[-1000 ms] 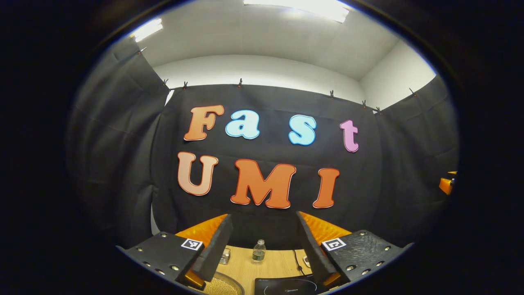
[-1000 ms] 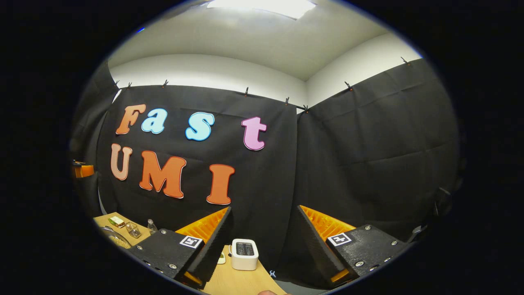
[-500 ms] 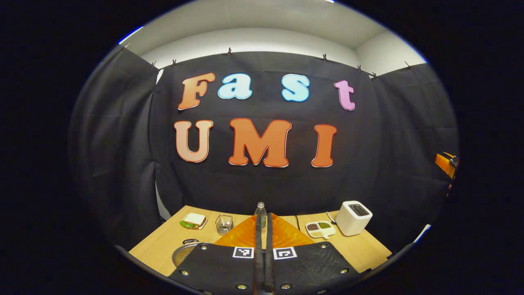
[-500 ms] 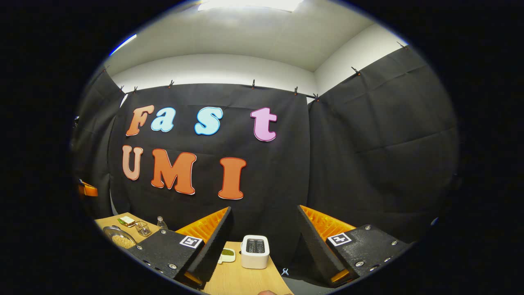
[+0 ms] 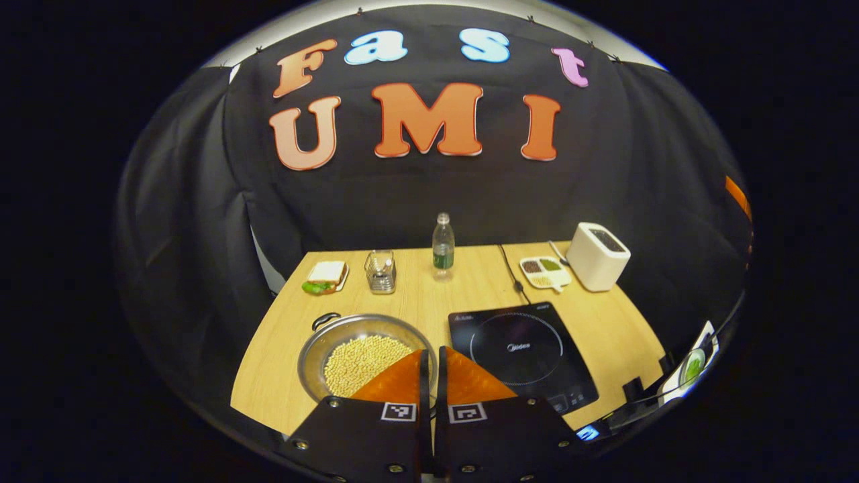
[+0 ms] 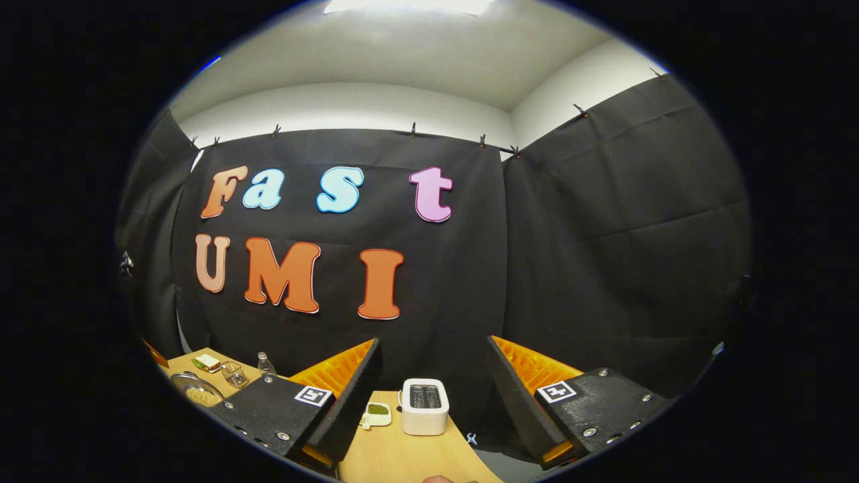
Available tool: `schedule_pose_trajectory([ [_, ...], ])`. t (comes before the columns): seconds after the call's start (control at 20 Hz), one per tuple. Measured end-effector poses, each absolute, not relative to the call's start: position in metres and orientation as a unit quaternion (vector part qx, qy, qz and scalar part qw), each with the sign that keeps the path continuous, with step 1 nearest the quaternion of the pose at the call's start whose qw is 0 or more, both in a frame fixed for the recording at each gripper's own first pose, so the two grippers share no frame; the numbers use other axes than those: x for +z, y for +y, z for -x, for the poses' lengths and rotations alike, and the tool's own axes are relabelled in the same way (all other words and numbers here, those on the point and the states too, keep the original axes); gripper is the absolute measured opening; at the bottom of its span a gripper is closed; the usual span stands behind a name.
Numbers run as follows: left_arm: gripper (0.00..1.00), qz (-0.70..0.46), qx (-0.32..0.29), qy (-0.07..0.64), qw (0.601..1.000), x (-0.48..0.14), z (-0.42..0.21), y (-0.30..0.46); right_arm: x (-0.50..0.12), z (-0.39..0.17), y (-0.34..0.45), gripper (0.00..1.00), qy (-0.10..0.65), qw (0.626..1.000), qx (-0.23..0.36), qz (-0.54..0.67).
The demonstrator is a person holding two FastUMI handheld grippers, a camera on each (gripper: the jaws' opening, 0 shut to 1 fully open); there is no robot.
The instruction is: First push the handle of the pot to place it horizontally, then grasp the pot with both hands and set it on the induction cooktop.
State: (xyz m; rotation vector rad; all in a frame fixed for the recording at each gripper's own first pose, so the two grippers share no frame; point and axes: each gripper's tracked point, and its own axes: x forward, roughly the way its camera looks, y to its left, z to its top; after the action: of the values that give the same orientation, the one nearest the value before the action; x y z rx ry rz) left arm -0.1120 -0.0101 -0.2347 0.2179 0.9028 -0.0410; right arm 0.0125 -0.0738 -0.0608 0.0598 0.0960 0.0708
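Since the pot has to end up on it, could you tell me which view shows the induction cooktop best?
The left gripper view: the induction cooktop lies whole on the table, right of the pot. In the right gripper view, I cannot make it out.

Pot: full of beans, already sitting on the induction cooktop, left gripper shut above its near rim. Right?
Not quite. In the left gripper view the pot of beans stands on the bare table, beside the induction cooktop and on its left, not on it; the cooktop's top is bare. The rest holds: the left gripper is shut, over the pot's near rim.
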Motion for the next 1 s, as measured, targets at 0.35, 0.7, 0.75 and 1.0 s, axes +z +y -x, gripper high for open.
schedule_pose_trajectory([
  [0.35,0.02,-0.103,-0.046,0.567,0.816,-0.304,0.17,0.047,-0.065,0.006,-0.059,0.96,0.068,0.997,-0.007,-0.029],
  [0.7,0.03,-0.092,-0.093,0.651,0.748,-0.351,0.222,0.073,-0.07,0.014,-0.027,0.96,0.091,0.996,-0.011,-0.016],
  [0.75,0.03,-0.098,-0.101,0.66,0.738,-0.36,0.229,0.075,-0.07,0.015,-0.023,0.96,0.092,0.996,-0.01,-0.013],
  [1.0,0.03,-0.139,-0.123,0.692,0.698,-0.394,0.247,0.092,-0.066,0.022,-0.009,0.95,0.094,0.996,-0.007,-0.003],
])
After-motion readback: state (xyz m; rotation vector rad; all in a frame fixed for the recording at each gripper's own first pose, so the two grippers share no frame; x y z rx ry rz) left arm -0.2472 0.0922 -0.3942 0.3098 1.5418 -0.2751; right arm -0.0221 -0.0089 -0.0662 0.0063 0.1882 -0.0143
